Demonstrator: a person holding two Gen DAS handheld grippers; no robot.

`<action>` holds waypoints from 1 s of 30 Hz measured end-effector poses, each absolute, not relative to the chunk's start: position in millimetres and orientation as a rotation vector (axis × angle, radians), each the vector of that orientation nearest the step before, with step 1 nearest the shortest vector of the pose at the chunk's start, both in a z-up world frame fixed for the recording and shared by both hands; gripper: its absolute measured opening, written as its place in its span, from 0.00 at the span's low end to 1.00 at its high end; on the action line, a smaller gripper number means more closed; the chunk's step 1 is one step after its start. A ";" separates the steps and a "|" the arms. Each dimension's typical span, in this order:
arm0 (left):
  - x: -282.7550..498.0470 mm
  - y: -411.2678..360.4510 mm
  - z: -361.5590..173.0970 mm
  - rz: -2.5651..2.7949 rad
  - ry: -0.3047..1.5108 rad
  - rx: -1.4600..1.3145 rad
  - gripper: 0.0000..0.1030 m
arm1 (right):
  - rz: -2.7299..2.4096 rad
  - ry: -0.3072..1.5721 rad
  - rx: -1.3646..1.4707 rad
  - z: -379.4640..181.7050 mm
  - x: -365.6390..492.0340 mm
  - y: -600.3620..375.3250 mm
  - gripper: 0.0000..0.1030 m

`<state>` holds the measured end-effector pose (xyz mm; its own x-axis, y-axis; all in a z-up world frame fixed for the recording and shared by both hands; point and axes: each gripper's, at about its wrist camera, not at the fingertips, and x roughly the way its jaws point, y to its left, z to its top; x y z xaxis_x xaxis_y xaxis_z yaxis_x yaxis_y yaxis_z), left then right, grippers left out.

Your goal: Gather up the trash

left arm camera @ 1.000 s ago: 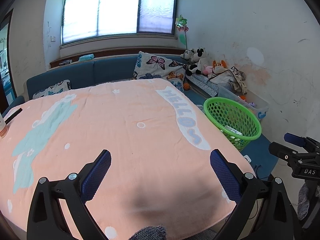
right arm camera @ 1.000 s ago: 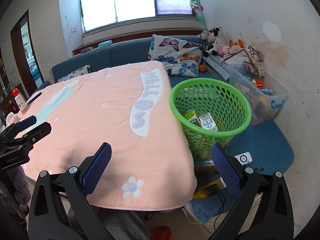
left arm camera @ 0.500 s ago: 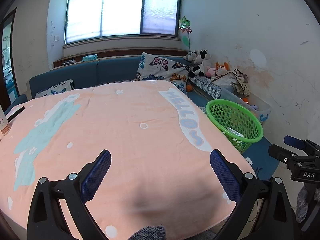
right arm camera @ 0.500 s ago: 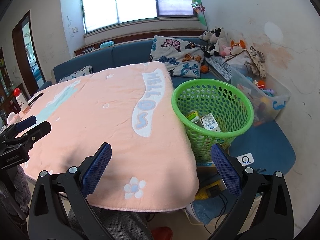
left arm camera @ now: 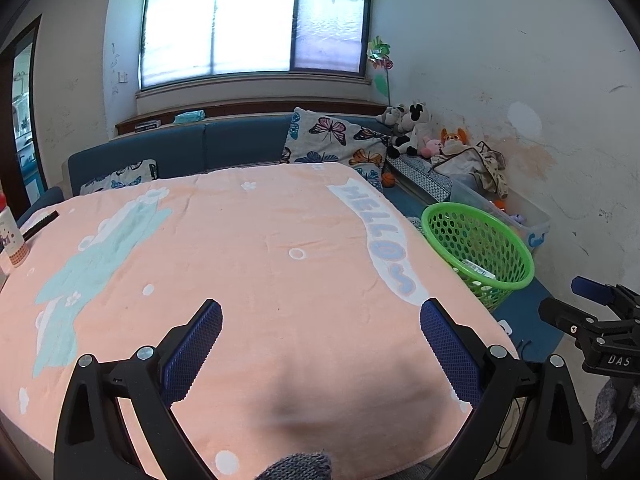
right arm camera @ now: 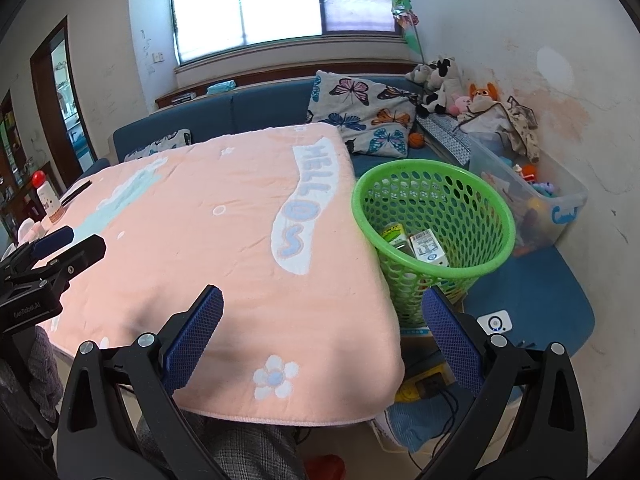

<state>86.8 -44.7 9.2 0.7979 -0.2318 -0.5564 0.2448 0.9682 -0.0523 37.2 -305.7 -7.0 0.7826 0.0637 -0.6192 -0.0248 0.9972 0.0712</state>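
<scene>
Peach blanket-covered counter (left arm camera: 256,264) shows no trash, we've pulled both wide-apart empty grippers, left gripper (left arm camera: 320,336) and right gripper (right arm camera: 322,322), slightly back; cartons sit in green mesh plastic basket (right arm camera: 434,216), so collection looks done.

Basket (left arm camera: 500,240) contents mostly hidden by rim; bottle (left arm camera: 10,236) cut off.

I read "HELLO" in blue letters on a white band of the pink blanket (left arm camera: 240,264), right of centre. The right gripper (left arm camera: 618,356) body, at the right edge, carries "DAS". The carton labels in the basket (right arm camera: 432,216) are too small for me.
</scene>
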 end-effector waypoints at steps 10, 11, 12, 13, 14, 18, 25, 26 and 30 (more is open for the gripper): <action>87.9 -40.9 9.1 -0.238 0.593 0.011 0.93 | 0.058 0.672 0.058 -8.2 39.1 -305.5 0.96; 88.8 -40.4 9.4 -0.235 0.593 0.010 0.93 | 0.059 0.672 0.057 -8.8 39.7 -305.2 0.96; 89.1 -40.1 9.2 -0.234 0.594 0.009 0.93 | 0.060 0.673 0.056 -8.4 39.5 -304.5 0.96; 89.6 -39.5 8.9 -0.234 0.595 0.008 0.93 | 0.062 0.673 0.056 -8.6 39.7 -304.2 0.96; 89.3 -39.0 8.8 -0.233 0.595 0.008 0.93 | 0.063 0.673 0.055 -8.9 40.0 -303.8 0.96; 88.4 -38.2 8.0 -0.227 0.594 0.007 0.93 | 0.064 0.674 0.056 -9.4 40.6 -303.0 0.96; 89.1 -36.9 8.1 -0.221 0.593 0.006 0.93 | 0.073 0.675 0.049 -11.7 41.2 -298.7 0.96; 89.3 -36.6 8.0 -0.219 0.594 0.006 0.93 | 0.073 0.675 0.049 -12.0 41.4 -299.0 0.96; 89.6 -35.3 7.9 -0.216 0.595 0.004 0.93 | 0.076 0.675 0.047 -12.9 42.2 -298.8 0.96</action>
